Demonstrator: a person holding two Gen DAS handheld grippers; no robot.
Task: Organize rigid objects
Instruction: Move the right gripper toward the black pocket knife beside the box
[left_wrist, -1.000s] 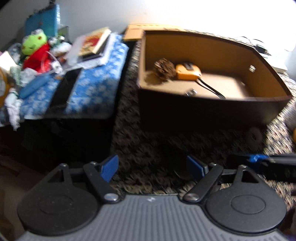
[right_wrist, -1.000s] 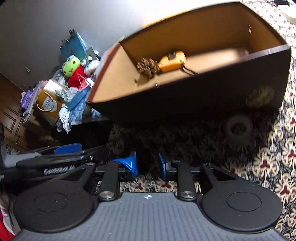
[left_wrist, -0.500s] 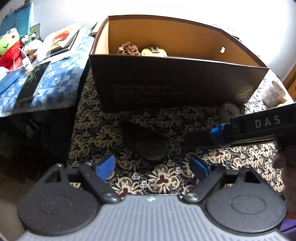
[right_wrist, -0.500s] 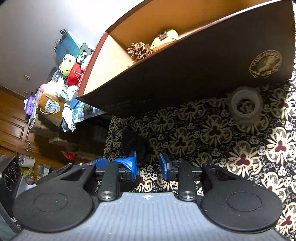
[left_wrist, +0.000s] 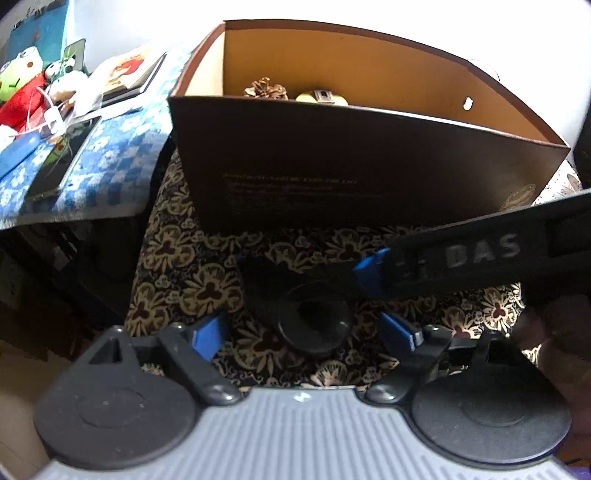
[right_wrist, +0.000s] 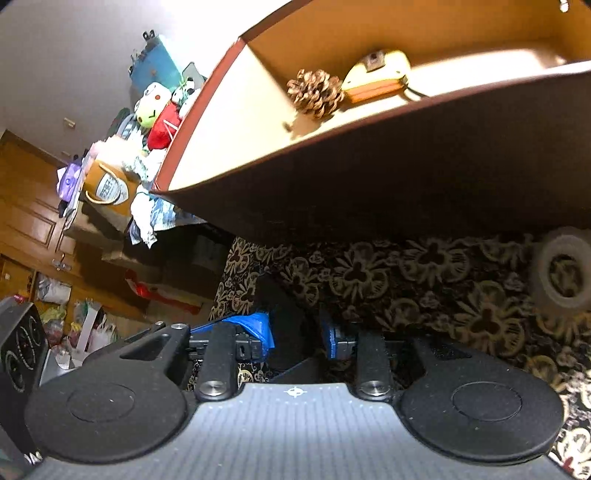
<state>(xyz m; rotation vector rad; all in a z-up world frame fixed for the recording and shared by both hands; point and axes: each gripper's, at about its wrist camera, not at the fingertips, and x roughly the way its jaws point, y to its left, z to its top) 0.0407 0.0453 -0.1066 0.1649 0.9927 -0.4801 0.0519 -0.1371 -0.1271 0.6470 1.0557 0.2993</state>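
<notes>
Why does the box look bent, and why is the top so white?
Left wrist view: the fisheye lens bows the box edges, and bright light behind it washes the wall out to white; the near black object sits dark in shadow. Right wrist view: the box curves the same way, and the tape roll is blurry.

Box wall (left_wrist: 369, 173) just behind black object (left_wrist: 310, 325); open cloth (left_wrist: 177, 280) leftward.

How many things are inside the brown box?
2 that I can see: a pine cone near the box's left end, and a yellow tape measure right beside it. The front wall hides part of the floor, so more could be hidden.
</notes>
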